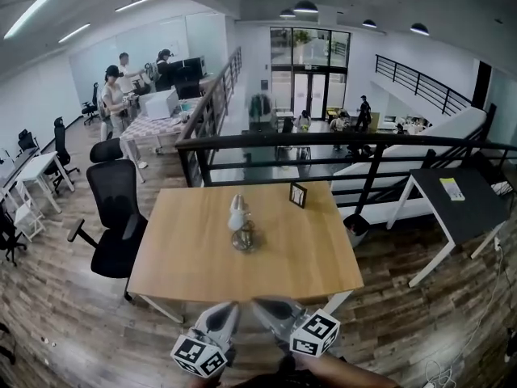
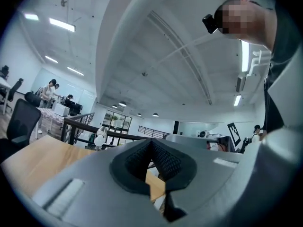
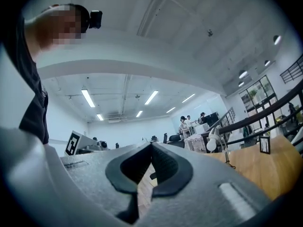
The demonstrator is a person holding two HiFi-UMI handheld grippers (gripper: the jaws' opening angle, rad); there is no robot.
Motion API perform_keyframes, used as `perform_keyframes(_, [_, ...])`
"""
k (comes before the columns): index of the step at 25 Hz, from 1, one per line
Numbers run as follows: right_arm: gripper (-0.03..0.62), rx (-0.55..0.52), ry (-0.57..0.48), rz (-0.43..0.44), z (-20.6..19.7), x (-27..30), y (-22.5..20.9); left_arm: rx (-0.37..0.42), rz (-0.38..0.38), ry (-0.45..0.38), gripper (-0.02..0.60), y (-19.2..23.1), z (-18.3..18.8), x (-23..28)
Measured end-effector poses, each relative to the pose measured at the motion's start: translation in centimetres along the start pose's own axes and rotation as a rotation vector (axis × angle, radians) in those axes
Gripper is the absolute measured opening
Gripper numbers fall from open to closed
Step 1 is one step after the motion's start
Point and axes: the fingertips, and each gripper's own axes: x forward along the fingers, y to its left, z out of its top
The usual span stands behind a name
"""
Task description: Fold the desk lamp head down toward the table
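We are holding the left hand-held gripper [image 1: 231,308] and the right hand-held gripper [image 1: 258,303] side by side at the near edge of the tabletop [image 1: 182,253]. Each one's jaws are pressing together and gripping nothing. Farther out, the lamp [image 1: 240,221] is standing near the tabletop's middle, well apart from both, its white head raised. A frame [image 1: 298,194] is standing by the far edge.

A black office chair [image 1: 113,188] stands on wood-plank floor [image 1: 56,322] beside a dark railing [image 1: 339,138].
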Motion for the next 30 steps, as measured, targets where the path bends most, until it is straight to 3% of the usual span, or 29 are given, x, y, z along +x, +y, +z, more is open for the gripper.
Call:
perform_keyframes(3, [0.003,0.002,-0.003,0.032,1.2,-0.1,-2.7,-0.001,0.032,-0.021,0.002,1.1,1.0,2.9])
perform_keyframes(11, [0.003,0.039,0.014,0.046,2.0,0.9,-8.4,0.012,0.033,-0.005,0.002,2.8,0.7,8.6])
perform_keyframes(15, [0.003,0.043,0.033,0.031,1.9,2.2,-10.5,-0.046,0.04,-0.038,0.002,4.8,2.0,10.1])
perform_keyframes(30, [0.003,0.01,0.03,-0.13,4.1,11.7,-17.3,-0.023,-0.144,-0.035,0.002,15.5,6.2,16.4])
